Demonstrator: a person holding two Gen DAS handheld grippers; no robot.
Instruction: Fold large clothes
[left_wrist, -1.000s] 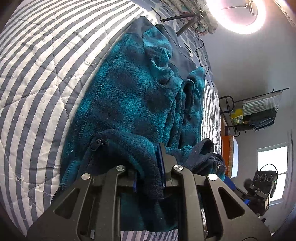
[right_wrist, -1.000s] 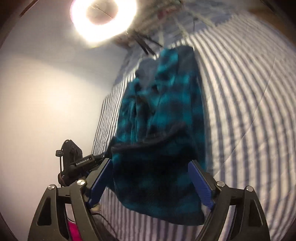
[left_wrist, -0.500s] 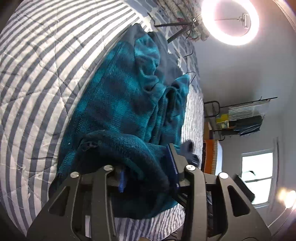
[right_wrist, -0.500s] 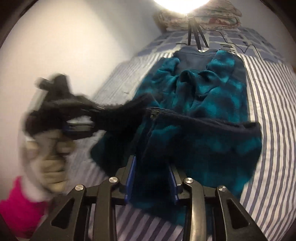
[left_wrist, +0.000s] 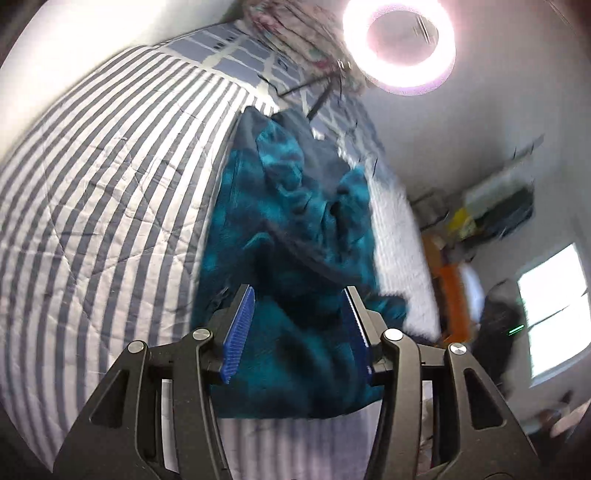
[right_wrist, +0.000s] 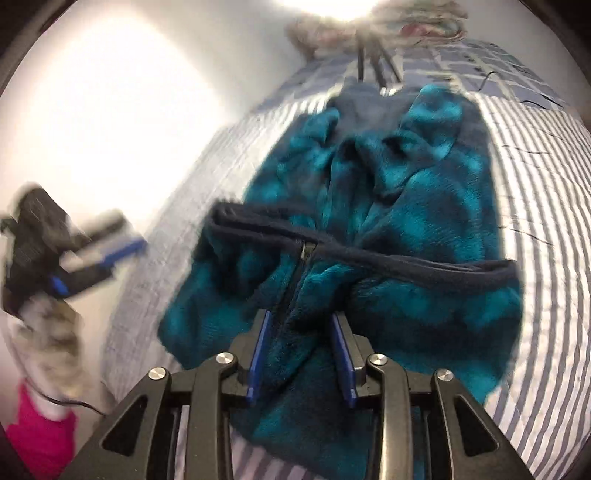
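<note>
Black skeletal-frame left gripper (left_wrist: 299, 332) and right gripper (right_wrist: 301, 354): triangular cut-outs, silver round pivot screws, ribbed blue pads (left_wrist: 238, 332) lining the jaws. Light-coloured work glove (right_wrist: 51, 343), bright pink sleeve cuff (right_wrist: 40, 435).

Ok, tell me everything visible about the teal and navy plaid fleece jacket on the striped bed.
The teal and navy plaid fleece jacket looks plush and thick, with dark navy trim along its hem, a navy lining at the far collar end and a front zipper with a metal pull. It lies crumpled lengthwise on the grey-and-white striped quilt, its lower part folded back over the body. Its near fabric sits between the opening jaws of the right gripper; the left gripper also frames it, jaws opening.
</note>
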